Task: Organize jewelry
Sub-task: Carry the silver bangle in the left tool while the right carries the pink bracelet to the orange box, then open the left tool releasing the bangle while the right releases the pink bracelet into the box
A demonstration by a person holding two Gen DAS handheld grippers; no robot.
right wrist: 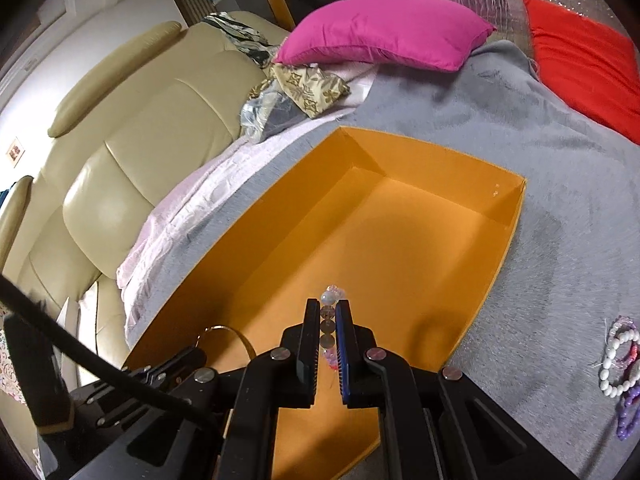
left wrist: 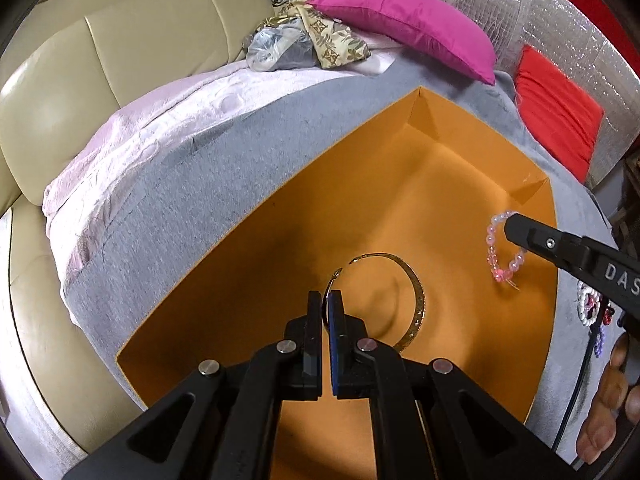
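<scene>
- Left wrist view: the left hand-held gripper (left wrist: 327,300) has its two fingers drawn nearly together, clamped on the thin rim of a gold bangle (left wrist: 404,300).
- The bangle hangs from that grip above the floor of the open orange box (left wrist: 248,240), its open ends curving up and away from the fingers.
- Over the right side of the box, the right hand-held gripper (left wrist: 510,224) reaches in from the right edge, and a pink beaded bracelet (left wrist: 500,248) dangles from its tip in a loop.
- The box rests on a grey blanket (left wrist: 192,184) spread across a bed, with a pale pink sheet (left wrist: 132,148) next to it on the left.
- Farther back lie a magenta pillow (left wrist: 408,28), a red cushion (left wrist: 560,116) and a patterned cloth (left wrist: 324,36); a cream leather sofa (left wrist: 100,52) stands to the left.
- Right wrist view: the right hand-held gripper (right wrist: 329,312) is closed down on the pink beaded bracelet (right wrist: 328,320), whose clear and pink beads line up in the narrow gap between the fingers.
- It is held over the near end of the orange box (right wrist: 400,232).
- The left hand-held gripper (right wrist: 192,354) shows at lower left, with the gold bangle (right wrist: 236,334) arching from it just inside the box.
- On the grey blanket (right wrist: 520,120) to the right of the box lies a small heap of other bracelets (right wrist: 622,364), white, pink and purple beads.
</scene>
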